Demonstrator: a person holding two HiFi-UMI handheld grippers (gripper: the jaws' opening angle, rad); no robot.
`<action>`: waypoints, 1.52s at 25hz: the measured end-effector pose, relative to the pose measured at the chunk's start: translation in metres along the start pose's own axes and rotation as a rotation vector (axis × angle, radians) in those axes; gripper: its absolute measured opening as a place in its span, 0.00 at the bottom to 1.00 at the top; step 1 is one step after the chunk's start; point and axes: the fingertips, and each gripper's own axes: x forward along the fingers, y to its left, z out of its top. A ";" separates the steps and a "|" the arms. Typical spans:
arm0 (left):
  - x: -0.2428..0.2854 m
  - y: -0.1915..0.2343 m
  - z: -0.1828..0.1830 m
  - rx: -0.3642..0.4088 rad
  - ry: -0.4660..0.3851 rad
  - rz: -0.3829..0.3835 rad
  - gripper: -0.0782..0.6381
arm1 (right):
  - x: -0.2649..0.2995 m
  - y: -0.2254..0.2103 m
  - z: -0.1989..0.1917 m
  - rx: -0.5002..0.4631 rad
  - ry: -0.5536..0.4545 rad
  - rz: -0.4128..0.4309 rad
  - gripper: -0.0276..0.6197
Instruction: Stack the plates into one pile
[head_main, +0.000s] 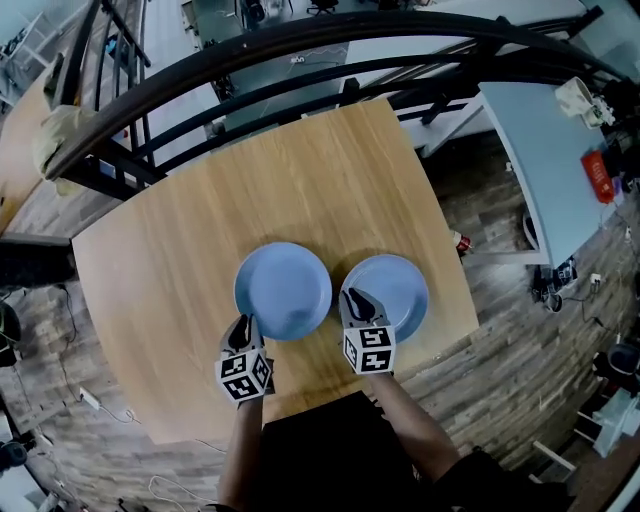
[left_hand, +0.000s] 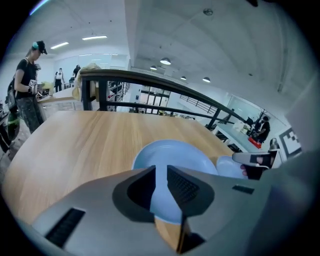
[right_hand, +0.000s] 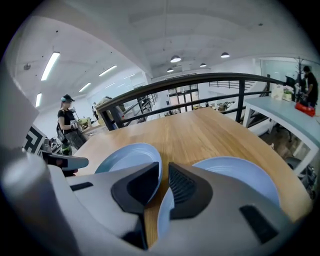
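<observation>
The blue left plate (head_main: 283, 290) and right plate (head_main: 395, 288) lie side by side on the bench (head_main: 300, 170) — the left hand-held gripper (head_main: 241, 326) and right hand-held gripper (head_main: 358, 300) are at their near rims, jaws narrowly apart, empty.

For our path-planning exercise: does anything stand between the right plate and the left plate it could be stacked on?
Nothing visible does. Only a narrow strip of wooden table separates the right plate from the left plate. The right gripper hangs over the right plate's near-left rim.

Smooth, matt blue plates (head_main: 283, 290) sit on a pale wood-grain table (head_main: 190, 240).
</observation>
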 end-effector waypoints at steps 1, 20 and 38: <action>-0.002 -0.009 0.002 0.015 -0.004 -0.027 0.22 | -0.007 -0.002 0.001 0.009 -0.013 -0.013 0.13; -0.043 -0.131 -0.014 0.249 -0.023 -0.374 0.23 | -0.149 -0.042 -0.039 0.189 -0.194 -0.264 0.13; -0.004 -0.203 -0.042 0.220 0.042 -0.349 0.26 | -0.137 -0.136 -0.038 0.163 -0.151 -0.249 0.13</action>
